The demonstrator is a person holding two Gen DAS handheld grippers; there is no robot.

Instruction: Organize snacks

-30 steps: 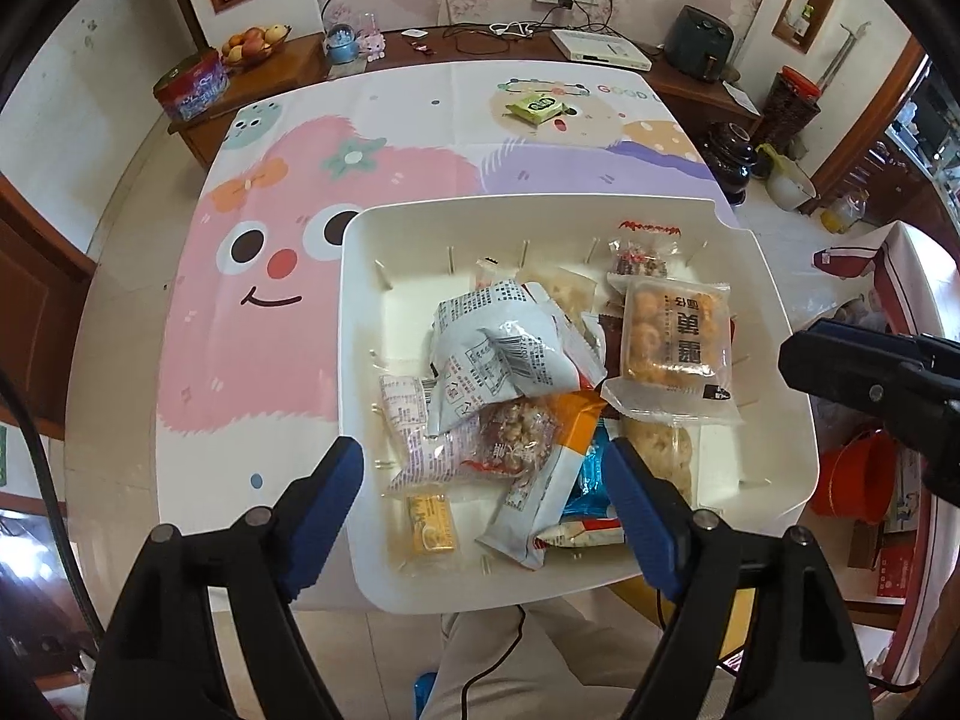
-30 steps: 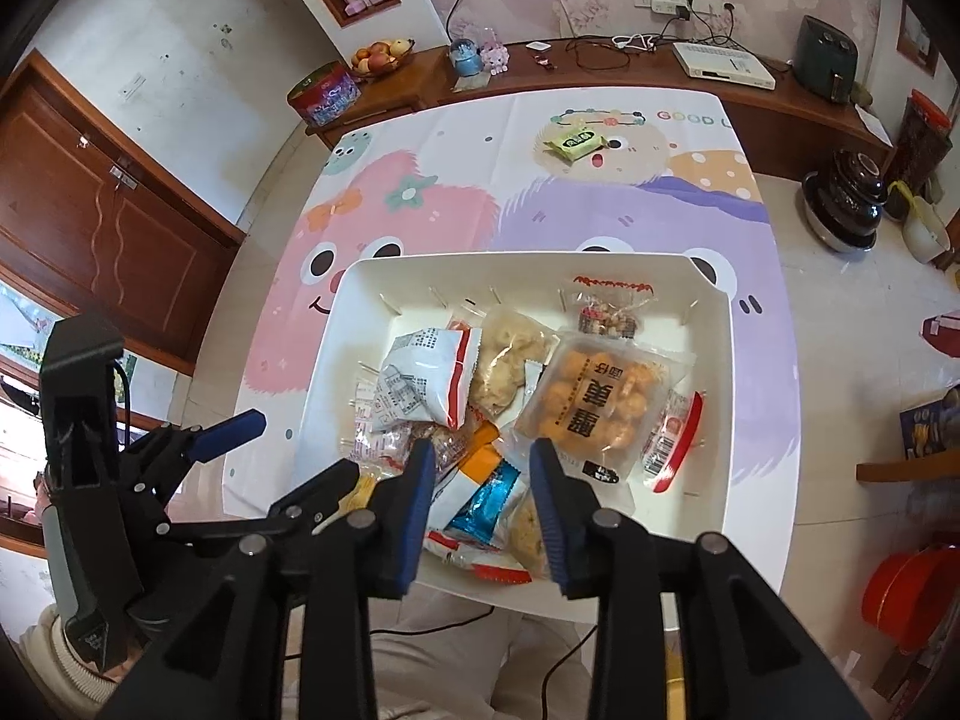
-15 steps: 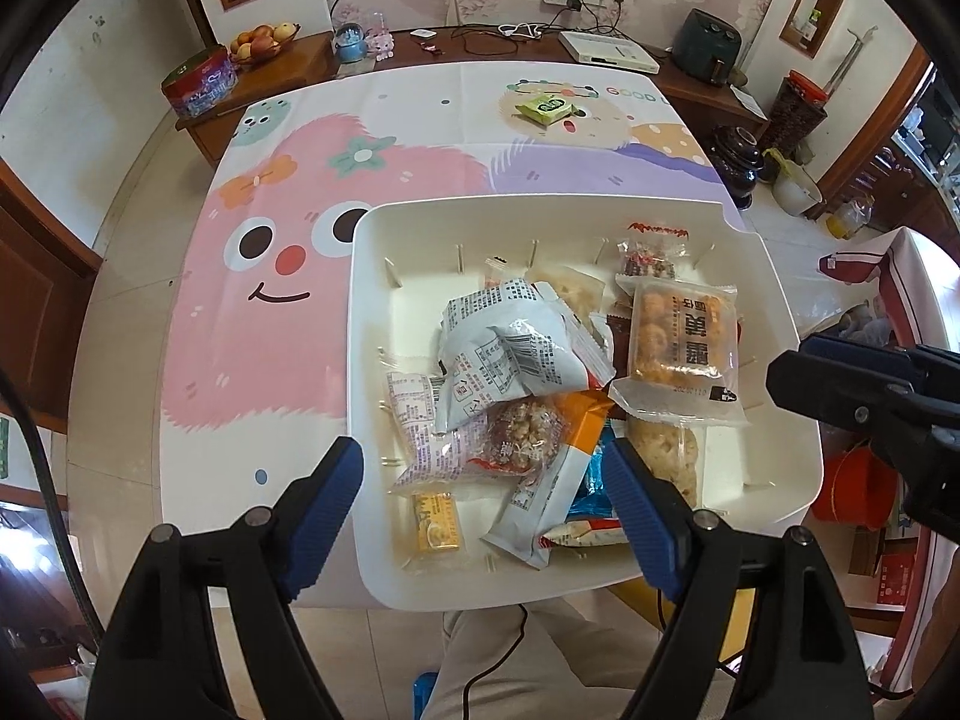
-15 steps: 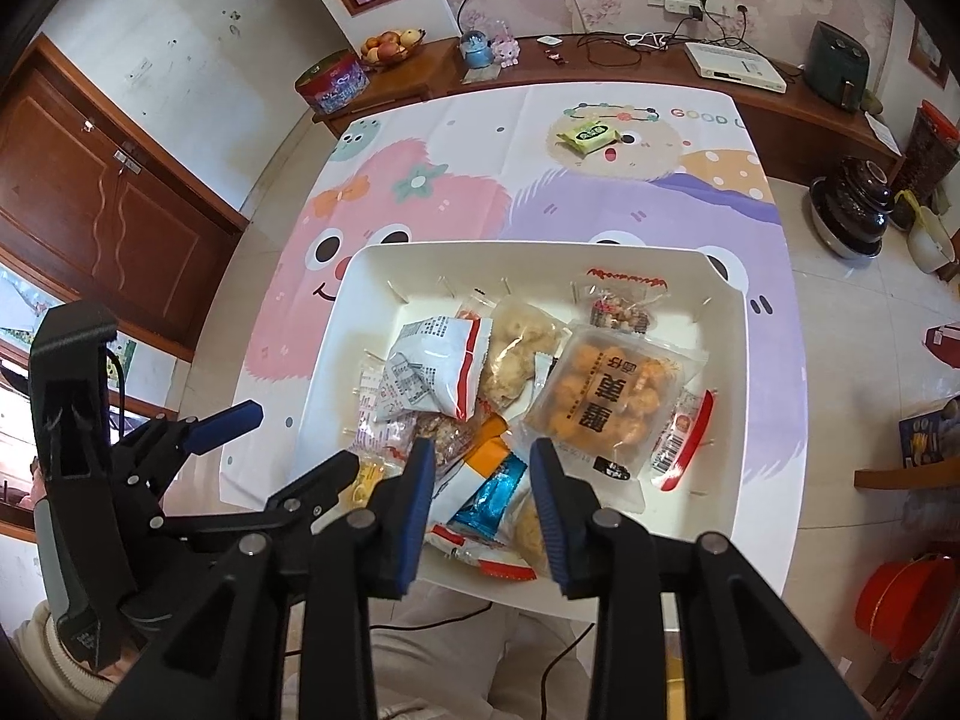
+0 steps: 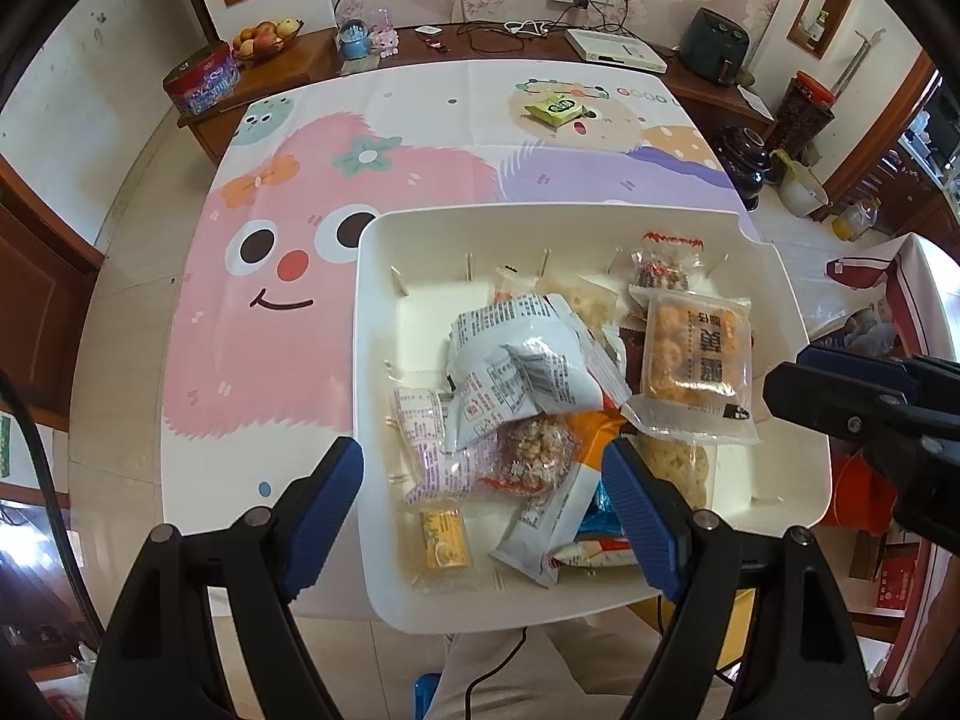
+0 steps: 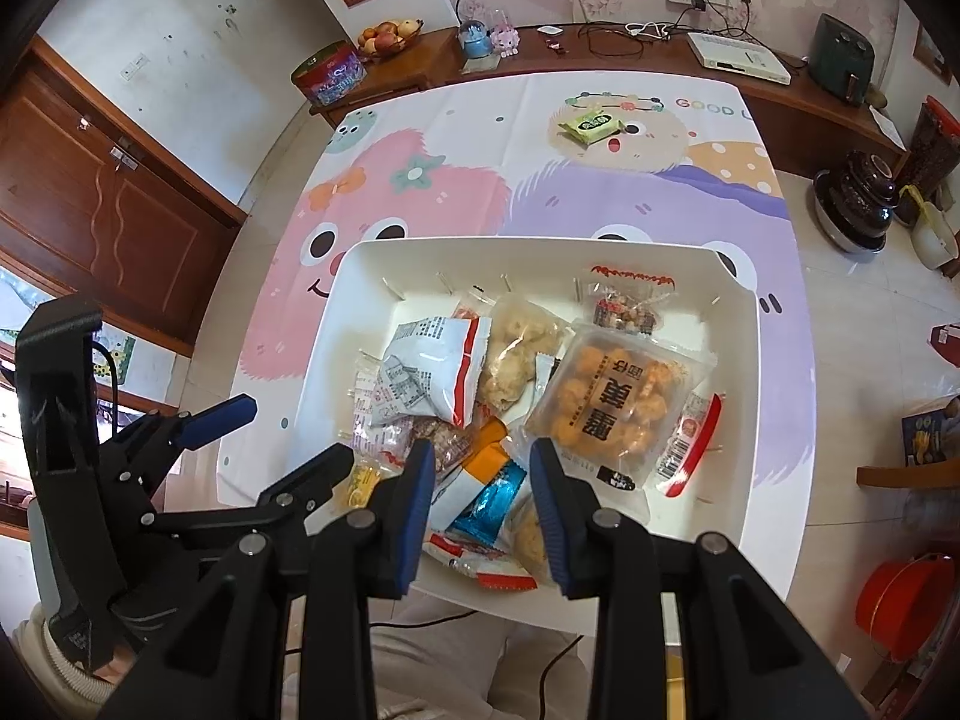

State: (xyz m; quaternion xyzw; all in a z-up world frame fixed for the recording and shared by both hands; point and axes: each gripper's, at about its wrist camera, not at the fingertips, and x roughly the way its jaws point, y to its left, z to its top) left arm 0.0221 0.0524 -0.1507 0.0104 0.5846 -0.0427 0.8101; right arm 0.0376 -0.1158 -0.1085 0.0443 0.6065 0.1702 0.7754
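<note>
A white bin (image 5: 384, 276) (image 6: 336, 312) sits at the near edge of the table and holds several snack packets. Among them are a white printed bag (image 5: 516, 372) (image 6: 429, 369), a clear pack of orange puffs (image 5: 696, 360) (image 6: 618, 402), an orange-and-white packet (image 5: 558, 516) and a blue packet (image 6: 492, 504). A green packet (image 5: 555, 110) (image 6: 590, 126) lies alone on the far side of the tablecloth. My left gripper (image 5: 483, 501) is open and empty, hovering above the bin's near side. My right gripper (image 6: 483, 501) is open and empty above the near packets.
The tablecloth (image 5: 288, 324) carries cartoon faces. A wooden sideboard (image 5: 420, 54) behind the table holds a fruit bowl (image 5: 264, 39), a red tin (image 5: 201, 84) and cables. Pots stand on the floor at right (image 5: 744, 162). A red bucket (image 6: 900, 606) is near the table's right corner.
Both grippers have drawn back slightly, so the bin sits a little farther down in both views. Both remain open. The packets have not moved.
</note>
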